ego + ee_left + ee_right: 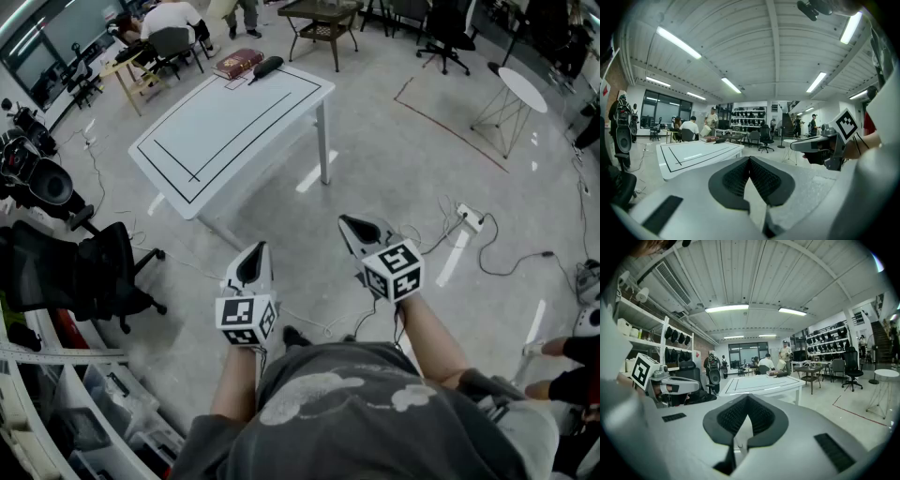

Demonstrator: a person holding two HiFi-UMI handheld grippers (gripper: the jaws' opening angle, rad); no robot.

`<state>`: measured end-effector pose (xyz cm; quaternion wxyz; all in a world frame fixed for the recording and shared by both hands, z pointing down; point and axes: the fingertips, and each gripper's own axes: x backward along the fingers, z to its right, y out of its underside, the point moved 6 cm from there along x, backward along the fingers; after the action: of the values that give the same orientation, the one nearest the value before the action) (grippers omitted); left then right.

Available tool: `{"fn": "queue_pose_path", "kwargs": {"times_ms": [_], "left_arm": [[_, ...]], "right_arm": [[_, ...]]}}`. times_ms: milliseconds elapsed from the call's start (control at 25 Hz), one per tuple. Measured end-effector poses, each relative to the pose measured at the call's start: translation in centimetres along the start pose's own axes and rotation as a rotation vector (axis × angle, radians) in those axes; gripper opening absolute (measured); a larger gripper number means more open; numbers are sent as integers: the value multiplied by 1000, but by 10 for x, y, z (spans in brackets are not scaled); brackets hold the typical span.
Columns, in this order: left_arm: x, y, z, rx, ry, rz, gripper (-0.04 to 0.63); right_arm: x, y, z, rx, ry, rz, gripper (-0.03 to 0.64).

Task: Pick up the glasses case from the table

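Closed claws (259, 251) (349, 225) hover well apart from glasses case (266, 67).

I see the glasses case (267, 67) as a dark, slim, elongated shape lying flat at the far end of the white table (225, 131), set at a slant near its far edge
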<state>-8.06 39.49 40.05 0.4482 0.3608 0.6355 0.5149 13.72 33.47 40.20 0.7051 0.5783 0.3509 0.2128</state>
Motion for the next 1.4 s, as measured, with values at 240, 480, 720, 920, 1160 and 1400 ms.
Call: {"fn": "queue_pose_path", "kwargs": {"times_ms": [240, 480, 720, 920, 1160, 1400], "left_arm": [[-5, -6, 12, -10, -5, 12, 3], [0, 1, 31, 2, -13, -3, 3], [7, 13, 45, 10, -41, -18, 3], [0, 14, 43, 11, -36, -27, 3], [-43, 19, 14, 24, -22, -36, 3], [-117, 11, -31, 44, -5, -32, 3]], "right_arm": [[14, 2, 11, -7, 0, 4, -3], [34, 11, 14, 0, -21, 0, -2], [51, 28, 31, -51, -31, 6, -2], [47, 29, 43, -82, -13, 10, -2], [17, 28, 66, -86, 1, -5, 0], [-41, 17, 110, -92, 38, -38, 0]]}}
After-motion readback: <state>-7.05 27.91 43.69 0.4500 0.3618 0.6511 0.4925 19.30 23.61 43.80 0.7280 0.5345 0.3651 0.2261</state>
